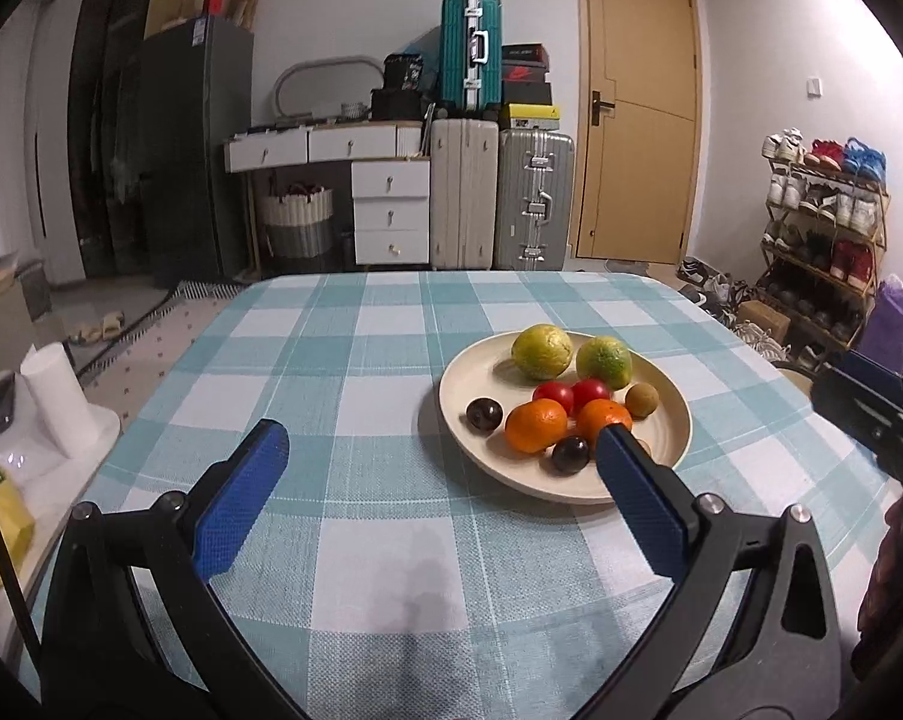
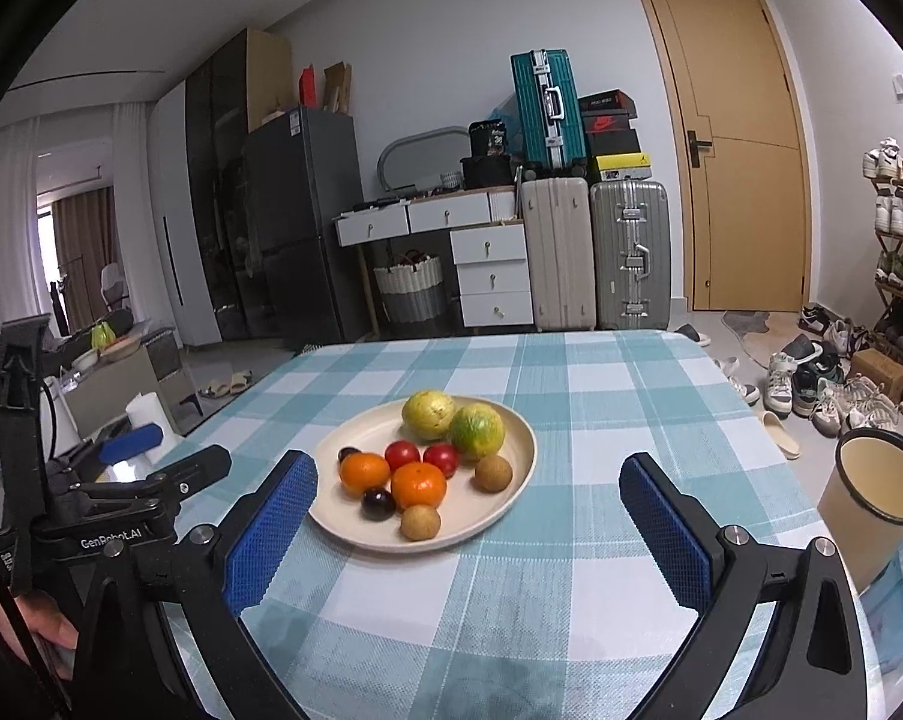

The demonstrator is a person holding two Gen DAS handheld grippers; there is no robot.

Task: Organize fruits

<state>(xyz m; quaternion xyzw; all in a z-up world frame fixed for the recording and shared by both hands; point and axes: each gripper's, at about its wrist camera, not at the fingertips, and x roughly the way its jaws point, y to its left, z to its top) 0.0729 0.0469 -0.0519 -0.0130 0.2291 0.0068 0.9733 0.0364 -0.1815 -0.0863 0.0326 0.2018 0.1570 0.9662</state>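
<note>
A cream plate [image 1: 667,420] [image 2: 511,480] on the checked tablecloth holds two yellow-green citrus fruits [image 1: 541,352] [image 2: 428,415], two oranges [image 1: 535,425] [image 2: 418,484], two red tomatoes [image 1: 554,394] [image 2: 402,454], two dark plums [image 1: 484,414] [image 2: 378,504] and small brown fruits [image 1: 641,399] [image 2: 420,522]. My left gripper [image 1: 442,438] is open, nothing between its blue pads; its right fingertip overlaps the plate's near rim. My right gripper [image 2: 469,474] is open and empty, just short of the plate. The left gripper [image 2: 133,444] shows at the left in the right wrist view.
A cream bin [image 2: 877,504] stands off the table's right edge. A white paper roll [image 1: 52,390] and clutter sit on a low surface at left. Suitcases [image 1: 499,198], drawers, a fridge, a door and a shoe rack [image 1: 823,240] line the room behind.
</note>
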